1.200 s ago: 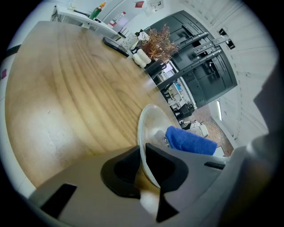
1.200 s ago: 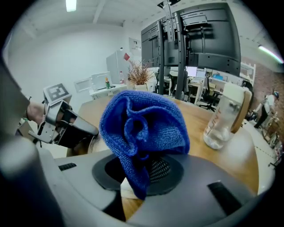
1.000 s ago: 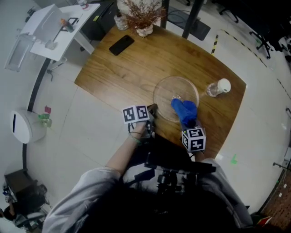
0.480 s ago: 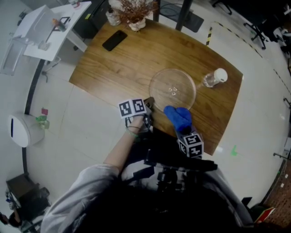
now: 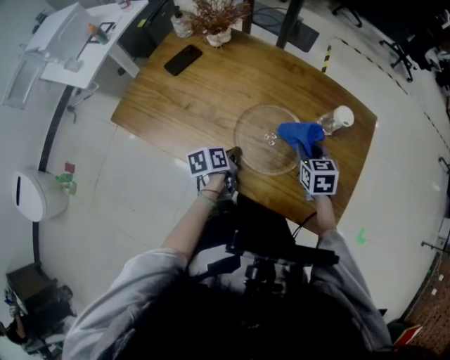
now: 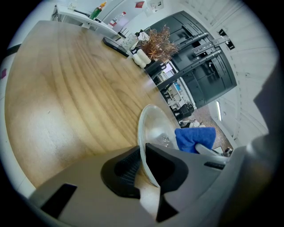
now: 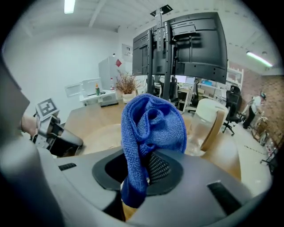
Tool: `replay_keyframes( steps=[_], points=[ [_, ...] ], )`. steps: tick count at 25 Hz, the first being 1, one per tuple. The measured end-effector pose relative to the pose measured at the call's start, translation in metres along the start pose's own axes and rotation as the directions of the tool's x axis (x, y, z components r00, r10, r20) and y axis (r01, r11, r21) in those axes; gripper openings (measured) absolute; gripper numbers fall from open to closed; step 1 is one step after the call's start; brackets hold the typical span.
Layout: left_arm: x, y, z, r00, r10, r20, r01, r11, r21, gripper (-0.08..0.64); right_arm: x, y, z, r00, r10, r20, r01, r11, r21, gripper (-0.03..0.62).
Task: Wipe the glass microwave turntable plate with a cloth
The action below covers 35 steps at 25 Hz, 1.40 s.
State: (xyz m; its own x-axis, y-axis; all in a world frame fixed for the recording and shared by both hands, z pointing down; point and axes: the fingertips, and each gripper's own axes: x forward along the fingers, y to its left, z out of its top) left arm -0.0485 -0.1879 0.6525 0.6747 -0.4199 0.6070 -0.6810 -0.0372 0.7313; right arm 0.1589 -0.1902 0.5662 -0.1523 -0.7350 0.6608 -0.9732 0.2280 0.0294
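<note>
The clear glass turntable plate [image 5: 264, 137] lies flat on the wooden table [image 5: 190, 98] near its front edge. My left gripper [image 5: 234, 156] is shut on the plate's near left rim [image 6: 143, 146], which runs between its two dark jaws. My right gripper [image 5: 309, 151] is shut on a bunched blue cloth [image 5: 299, 133], which rests over the plate's right side. In the right gripper view the blue cloth [image 7: 151, 133] rises out of the jaws and hides much of the plate behind it.
A clear bottle with a white cap [image 5: 335, 120] lies just right of the plate, close to the cloth. A black phone [image 5: 183, 60] and a vase of dried twigs [image 5: 216, 21] stand at the table's far side. A white side table [image 5: 77, 42] is at far left.
My right gripper carried the blue cloth from the plate's near edge, toward me, then out to the plate's right side beside the bottle. The left gripper kept its hold on the rim.
</note>
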Motion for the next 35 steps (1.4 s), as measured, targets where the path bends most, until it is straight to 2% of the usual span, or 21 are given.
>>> replay_keyframes(
  steps=[4,7,9,21,28,31,33,35],
  points=[
    [0.000,0.001,0.001,1.000,0.003,0.004,-0.003,1.000,0.004,0.034,0.028,-0.031,0.015,0.995,-0.098,-0.003,0.098,0.994,0.051,0.089],
    [-0.001,0.001,0.000,1.000,0.002,0.005,-0.002,1.000,0.004,0.034,0.039,-0.034,0.001,0.992,-0.110,-0.054,0.114,0.991,0.077,0.089],
    [-0.001,0.002,0.001,1.000,0.002,0.009,-0.002,1.000,0.008,0.034,0.037,-0.028,-0.016,0.992,-0.096,-0.079,0.103,0.991,0.090,0.089],
    [-0.004,0.004,0.002,1.000,0.016,0.023,-0.017,1.000,0.006,0.034,-0.026,0.038,-0.080,0.998,0.014,-0.055,-0.004,0.987,0.164,0.089],
    [-0.004,0.004,0.004,0.998,0.039,0.049,-0.041,0.999,0.034,0.034,-0.057,0.114,-0.114,0.985,0.142,-0.095,-0.128,0.982,0.138,0.089],
    [-0.005,0.003,0.004,0.997,0.043,0.066,-0.047,0.998,0.049,0.034,-0.056,0.122,-0.120,0.985,0.141,-0.099,-0.128,0.984,0.121,0.089],
    [-0.010,0.000,0.001,0.996,0.008,0.091,-0.012,0.999,0.044,0.034,-0.059,0.117,-0.113,0.990,0.116,-0.077,-0.106,0.986,0.126,0.089],
    [-0.023,-0.007,-0.004,0.988,-0.088,0.128,0.086,0.996,0.019,0.034,-0.065,0.111,-0.100,0.995,0.096,-0.033,-0.090,0.984,0.154,0.089]
  ],
)
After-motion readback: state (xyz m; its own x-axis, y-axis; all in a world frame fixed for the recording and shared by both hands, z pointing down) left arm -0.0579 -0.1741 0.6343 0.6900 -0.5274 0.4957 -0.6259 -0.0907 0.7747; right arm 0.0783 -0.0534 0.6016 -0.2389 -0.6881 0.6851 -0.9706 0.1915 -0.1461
